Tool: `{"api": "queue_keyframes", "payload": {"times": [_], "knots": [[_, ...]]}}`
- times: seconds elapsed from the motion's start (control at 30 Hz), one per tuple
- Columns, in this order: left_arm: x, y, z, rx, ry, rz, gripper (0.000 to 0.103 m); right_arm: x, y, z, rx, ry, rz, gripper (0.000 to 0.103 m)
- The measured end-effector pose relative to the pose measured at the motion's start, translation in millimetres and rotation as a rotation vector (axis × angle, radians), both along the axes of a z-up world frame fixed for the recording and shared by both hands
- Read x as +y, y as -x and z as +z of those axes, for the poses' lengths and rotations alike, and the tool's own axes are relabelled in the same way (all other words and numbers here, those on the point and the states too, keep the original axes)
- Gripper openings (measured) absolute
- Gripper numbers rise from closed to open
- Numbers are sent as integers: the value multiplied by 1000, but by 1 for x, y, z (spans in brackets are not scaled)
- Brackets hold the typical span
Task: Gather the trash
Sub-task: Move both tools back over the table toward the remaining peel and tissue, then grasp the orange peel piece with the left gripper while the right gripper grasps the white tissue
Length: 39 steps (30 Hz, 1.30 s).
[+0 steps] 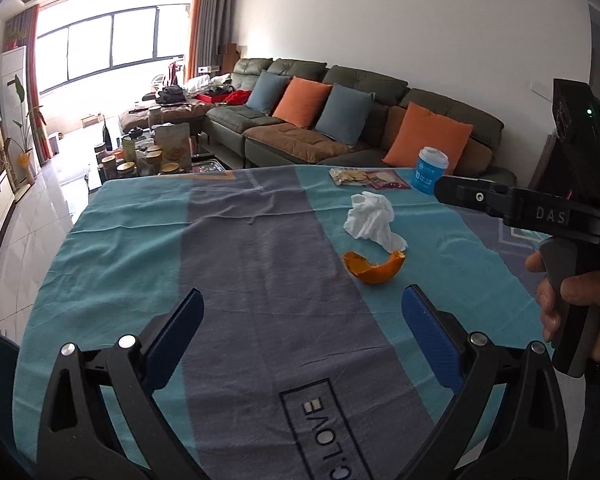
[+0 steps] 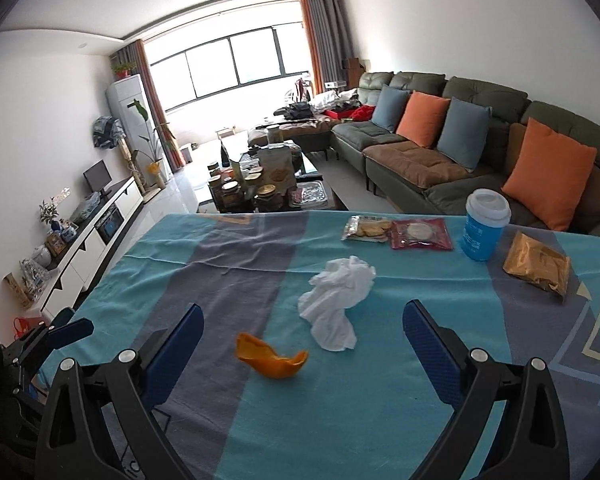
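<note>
A crumpled white tissue and an orange peel lie on the teal and grey tablecloth. My left gripper is open and empty above the cloth, with the peel just ahead and to the right. My right gripper is open and empty, the peel and tissue lying between its fingers' lines ahead. The right gripper's body shows at the right of the left wrist view, held by a hand. The left gripper shows at the lower left of the right wrist view.
At the table's far side lie a cracker packet, a red snack packet, a blue cup with white lid and a brown packet. Beyond stand a green sofa and a cluttered coffee table.
</note>
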State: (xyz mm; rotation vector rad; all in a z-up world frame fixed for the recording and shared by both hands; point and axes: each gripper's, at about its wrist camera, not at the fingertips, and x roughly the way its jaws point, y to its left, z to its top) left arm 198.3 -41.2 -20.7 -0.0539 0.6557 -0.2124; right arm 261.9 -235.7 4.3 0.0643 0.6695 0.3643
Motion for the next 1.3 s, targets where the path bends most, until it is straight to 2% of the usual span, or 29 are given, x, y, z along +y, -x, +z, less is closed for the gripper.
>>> {"api": "queue_keyframes", "payload": {"times": [0.23, 0.67, 0.9, 1.0, 1.2, 1.23, 1.3], "knots": [[-32, -37, -19, 67, -7, -62, 97, -12, -35, -28, 77, 6, -23, 96], [-77, -99, -59, 223, -38, -167, 97, -1, -75, -45, 138, 27, 2, 96], [-85, -120, -74, 243, -53, -143, 97, 5, -88, -55, 163, 43, 22, 96], [-84, -125, -77, 241, -43, -129, 93, 9, -91, -58, 172, 49, 33, 96], [-85, -129, -76, 229, -58, -129, 70, 15, -95, -65, 182, 61, 36, 96], [-84, -129, -75, 226, -50, -137, 61, 16, -94, -66, 181, 66, 33, 96], [-82, -128, -74, 224, -23, -149, 53, 17, -94, -67, 181, 73, 36, 96]]}}
